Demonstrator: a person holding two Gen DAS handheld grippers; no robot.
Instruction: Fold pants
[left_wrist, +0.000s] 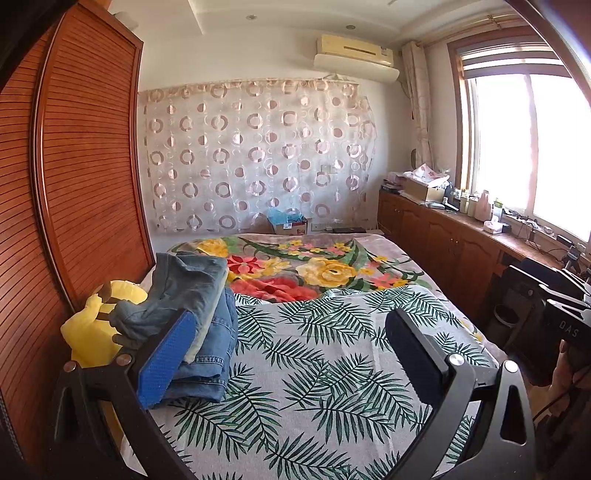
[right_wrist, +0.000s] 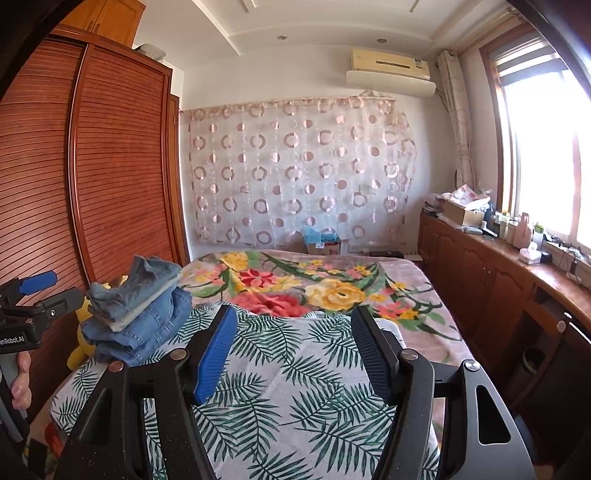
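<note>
1. Hidden items: my left gripper (left_wrist: 284, 354) covers the near left corner of the folded jeans stack (left_wrist: 207, 325) with its blue pad. A yellow plush toy (left_wrist: 92, 332) sits behind the stack, partly blocked by denim; I cannot make out its face.
2. Cut-off items: the right gripper (right_wrist: 293, 354) body shows only at the right edge of the left wrist view. The window (right_wrist: 546, 147) is overexposed, so nothing outside can be read.
3. Writing: I read "DAS" on the right gripper body in the left wrist view, and "enRobot.AI", cut off at the frame edge, on the left gripper body in the right wrist view. The label on the cardboard box (right_wrist: 325, 245) at the far end of the bed is too small to read.
4. Left gripper: fingers spread wide, gripping nothing.
5. Right gripper: fingers apart, a narrower gap, gripping nothing, above the palm-leaf sheet (right_wrist: 295, 387).
6. Task item: the jeans lie folded and stacked at the left edge of the bed, on the palm-leaf sheet, near the louvred wardrobe (left_wrist: 85, 155).
</note>
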